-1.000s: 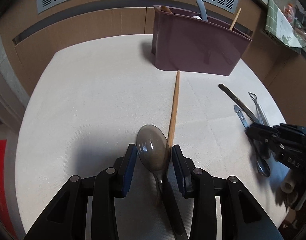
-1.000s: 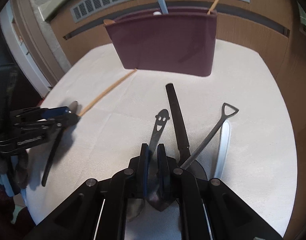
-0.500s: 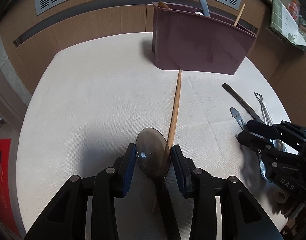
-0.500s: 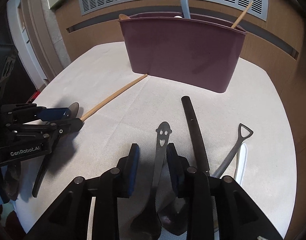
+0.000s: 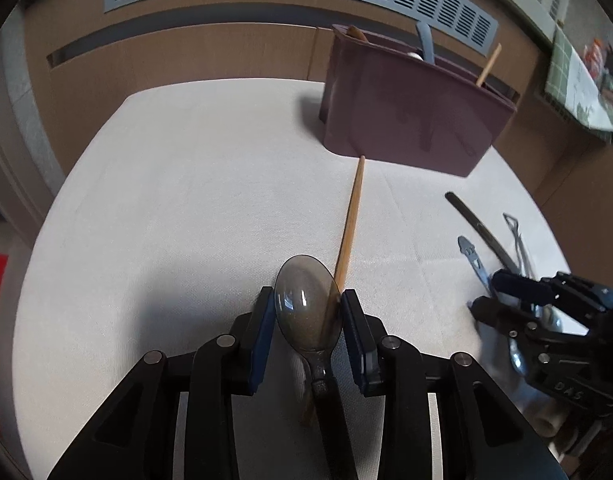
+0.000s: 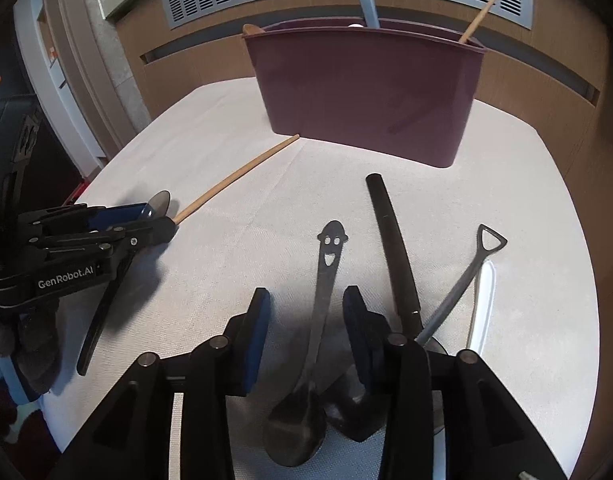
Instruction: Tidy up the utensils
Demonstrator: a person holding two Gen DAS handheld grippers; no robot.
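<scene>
Left wrist: left hand-held gripper (image 5: 307,312) clamps spoon (image 5: 308,308) bowl.

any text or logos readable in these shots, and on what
"GenRobot.AI": white print on the side of the black left gripper, seen from the right wrist view.
"DAS": faint raised letters on the black body of the right gripper, seen from the left wrist view; any further letters are too dim to read.
Nothing readable on the maroon plastic utensil caddy or the utensils.

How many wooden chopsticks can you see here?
2. The lying chopstick rests on the tablecloth, pointing at the maroon holder. The standing chopstick leans at its right end. More may hide inside.
</scene>
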